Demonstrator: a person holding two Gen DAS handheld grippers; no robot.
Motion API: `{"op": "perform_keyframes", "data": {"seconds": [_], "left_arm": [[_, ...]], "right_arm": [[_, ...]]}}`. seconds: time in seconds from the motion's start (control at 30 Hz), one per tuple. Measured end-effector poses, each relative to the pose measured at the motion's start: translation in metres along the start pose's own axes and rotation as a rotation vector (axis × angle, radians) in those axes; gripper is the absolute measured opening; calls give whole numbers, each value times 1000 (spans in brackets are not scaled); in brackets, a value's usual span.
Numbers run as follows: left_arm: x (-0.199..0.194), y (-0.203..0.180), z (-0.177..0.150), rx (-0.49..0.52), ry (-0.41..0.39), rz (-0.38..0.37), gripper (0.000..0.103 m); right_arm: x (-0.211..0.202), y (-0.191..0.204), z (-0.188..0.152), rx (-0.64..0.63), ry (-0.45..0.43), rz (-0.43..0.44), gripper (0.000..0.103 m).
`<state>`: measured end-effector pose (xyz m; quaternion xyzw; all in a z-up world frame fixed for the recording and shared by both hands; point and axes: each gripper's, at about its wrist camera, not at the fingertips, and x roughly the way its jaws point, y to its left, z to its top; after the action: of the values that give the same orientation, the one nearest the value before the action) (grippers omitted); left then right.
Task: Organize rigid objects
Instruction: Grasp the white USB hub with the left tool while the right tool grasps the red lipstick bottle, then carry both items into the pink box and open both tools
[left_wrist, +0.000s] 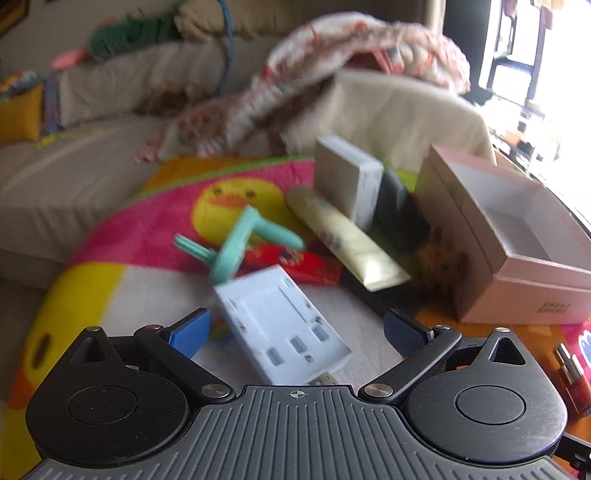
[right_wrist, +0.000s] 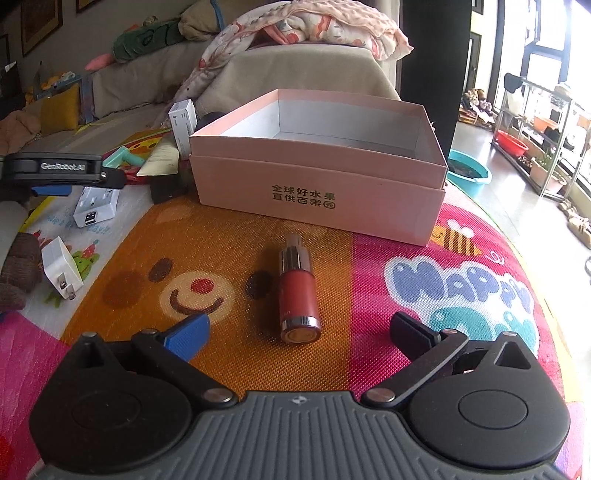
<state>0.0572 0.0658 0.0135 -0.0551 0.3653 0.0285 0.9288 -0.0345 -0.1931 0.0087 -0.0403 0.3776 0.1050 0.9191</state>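
Note:
A pink open box (right_wrist: 321, 184) stands on the colourful play mat; it also shows in the left wrist view (left_wrist: 517, 236). My left gripper (left_wrist: 295, 332) is open, its jaws on either side of a white USB power strip (left_wrist: 284, 325) that lies on the mat. My right gripper (right_wrist: 299, 332) is open just behind a red bottle (right_wrist: 297, 291) with a silver cap, lying in front of the box. The left gripper (right_wrist: 55, 170) shows at the left of the right wrist view above the power strip (right_wrist: 94, 206).
Left of the box lie a teal tool (left_wrist: 243, 243), a cream tube (left_wrist: 347, 240), a white carton (left_wrist: 347, 181) and a black block (left_wrist: 395, 206). A white plug adapter (right_wrist: 61, 271) lies at the mat's left. A sofa with blankets (right_wrist: 295, 55) stands behind.

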Motion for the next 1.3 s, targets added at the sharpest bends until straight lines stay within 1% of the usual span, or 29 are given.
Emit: {"op": "perform_keyframes", "data": {"seconds": [0.03, 0.07, 0.1, 0.13, 0.17, 0.2, 0.23, 0.33, 0.4, 0.47, 0.5, 0.57, 0.6, 0.67, 0.7, 0.73, 0.77, 0.87, 0.93, 1.03, 1.1, 1.2, 1.3], "left_arm": [[5, 0, -1, 11, -3, -2, 102], [5, -1, -2, 29, -25, 1, 101], [5, -2, -3, 53, -41, 2, 95], [5, -3, -4, 81, -50, 2, 85], [4, -3, -5, 114, -60, 10, 57], [2, -3, -6, 139, -71, 7, 53], [0, -1, -8, 155, -71, -9, 53], [-12, 2, -19, 197, -71, -87, 53], [-22, 3, -30, 225, -72, -125, 53], [-34, 5, -40, 227, -66, -159, 53], [-39, 6, -44, 227, -63, -174, 53], [-48, 6, -51, 232, -57, -199, 53], [-51, 5, -53, 236, -56, -205, 53], [-54, 5, -56, 246, -55, -211, 53], [-56, 5, -57, 251, -58, -212, 53], [-57, 5, -58, 255, -62, -213, 53], [-58, 6, -59, 257, -66, -213, 53], [-67, 7, -63, 272, -83, -227, 53], [-78, 3, -67, 300, -108, -247, 53], [-100, -5, -70, 346, -149, -267, 53], [-115, -11, -65, 344, -171, -300, 53], [-138, -25, -37, 353, -235, -364, 53], [-153, -55, 13, 383, -345, -414, 53]], "right_arm": [[0, 1, 1, -4, 2, -6, 103], [1, 2, 2, 5, 4, -14, 103], [2, 3, 2, 11, 4, -22, 103], [3, 4, 3, 17, 1, -27, 103], [4, 5, 4, 17, 0, -30, 103], [4, 6, 4, 13, 0, -31, 103], [4, 5, 4, 13, 0, -30, 103], [3, 4, 4, 10, -7, -18, 102], [0, 4, 2, 9, -30, 4, 94], [-6, 4, 1, 3, -79, 19, 81], [-9, 4, 1, 1, -110, 11, 76], [-11, 6, 5, -18, -159, -9, 60], [-10, 8, 8, -39, -160, -11, 57], [-1, 12, 18, -73, -125, -24, 39], [3, 12, 23, -73, -97, -20, 35], [7, 11, 26, -70, -70, -8, 27], [9, 11, 27, -70, -52, -2, 21], [4, 14, 23, -89, -38, 2, 20], [-9, 15, 18, -92, -51, 26, 20], [-38, 18, 12, -123, -104, 39, 20], [-60, 19, 11, -136, -152, 45, 20], [-88, 15, 20, -135, -230, 50, 20], [-105, 8, 41, -130, -316, 29, 20]]}}
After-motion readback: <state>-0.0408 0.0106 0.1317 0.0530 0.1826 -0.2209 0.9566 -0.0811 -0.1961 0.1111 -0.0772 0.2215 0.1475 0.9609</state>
